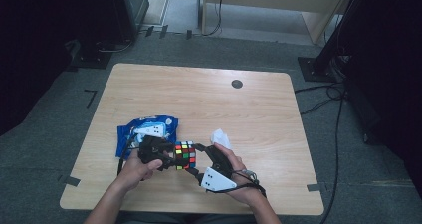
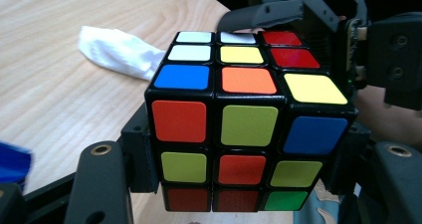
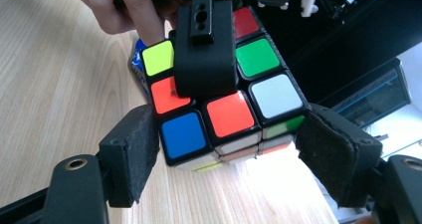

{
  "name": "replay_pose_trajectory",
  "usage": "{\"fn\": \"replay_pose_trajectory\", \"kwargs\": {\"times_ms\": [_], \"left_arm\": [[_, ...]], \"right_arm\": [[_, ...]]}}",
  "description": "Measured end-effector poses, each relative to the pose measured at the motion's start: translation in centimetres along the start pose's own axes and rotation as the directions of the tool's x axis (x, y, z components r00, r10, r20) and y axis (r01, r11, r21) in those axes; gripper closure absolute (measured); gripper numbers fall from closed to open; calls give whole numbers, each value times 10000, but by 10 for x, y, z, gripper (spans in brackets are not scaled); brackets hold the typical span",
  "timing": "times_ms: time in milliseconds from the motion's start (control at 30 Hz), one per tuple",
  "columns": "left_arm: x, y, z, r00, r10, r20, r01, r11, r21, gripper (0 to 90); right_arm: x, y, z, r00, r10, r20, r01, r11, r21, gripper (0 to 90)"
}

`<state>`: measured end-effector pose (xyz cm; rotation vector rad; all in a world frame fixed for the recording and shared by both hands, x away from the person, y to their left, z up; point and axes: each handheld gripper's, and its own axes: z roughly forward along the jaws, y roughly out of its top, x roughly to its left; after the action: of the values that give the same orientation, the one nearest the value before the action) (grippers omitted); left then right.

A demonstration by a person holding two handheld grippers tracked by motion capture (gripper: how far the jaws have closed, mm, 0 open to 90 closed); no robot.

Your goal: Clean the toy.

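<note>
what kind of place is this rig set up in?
Likely a lab or recording workspace, not a home: a bare light wooden table on grey carpet with black tape marks, black stand bases and loose cables around it. A scrambled colourful puzzle cube is being handled.

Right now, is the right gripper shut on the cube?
No, open: in the right gripper view, gaps show between its pads and the cube.

Dim room, the high view soft and grainy, its corners falling to black at nine and three o'clock; only the pale bench point(image 1: 239, 114) catches overhead light. Close up, the cube point(image 2: 244, 119) shines with mild glare, and white blowout burns beneath it at six o'clock.
</note>
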<state>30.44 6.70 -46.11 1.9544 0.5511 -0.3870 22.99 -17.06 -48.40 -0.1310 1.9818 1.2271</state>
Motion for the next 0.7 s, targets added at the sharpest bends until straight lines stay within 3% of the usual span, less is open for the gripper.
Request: {"fn": "replay_pose_trajectory", "kwargs": {"times_ms": [233, 367, 533, 600, 700], "left_arm": [[0, 0, 4, 9996, -195, 213, 200, 9995, -252, 323], [-5, 1, 6, 9998, 186, -98, -187, 9997, -132, 275], [-9, 2, 4, 9974, 421, -588, -446, 9981, -422, 164], [-9, 2, 1, 9968, 406, -689, -455, 9965, -702, 139], [-12, 3, -6, 9943, 528, -929, -644, 9898, -1267, 137]], "right_arm": [[2, 1, 1, 9996, -257, -91, 257, 9997, 42, 337], [-2, 0, -1, 9978, 425, -502, -429, 9990, -79, 341], [-10, -3, -5, 9869, 1524, -533, -1528, 9882, -43, 342], [-14, -5, -7, 9775, 2053, -488, -2057, 9786, -35, 341], [-19, -8, -10, 9551, 2921, -490, -2928, 9561, -73, 341]]}}
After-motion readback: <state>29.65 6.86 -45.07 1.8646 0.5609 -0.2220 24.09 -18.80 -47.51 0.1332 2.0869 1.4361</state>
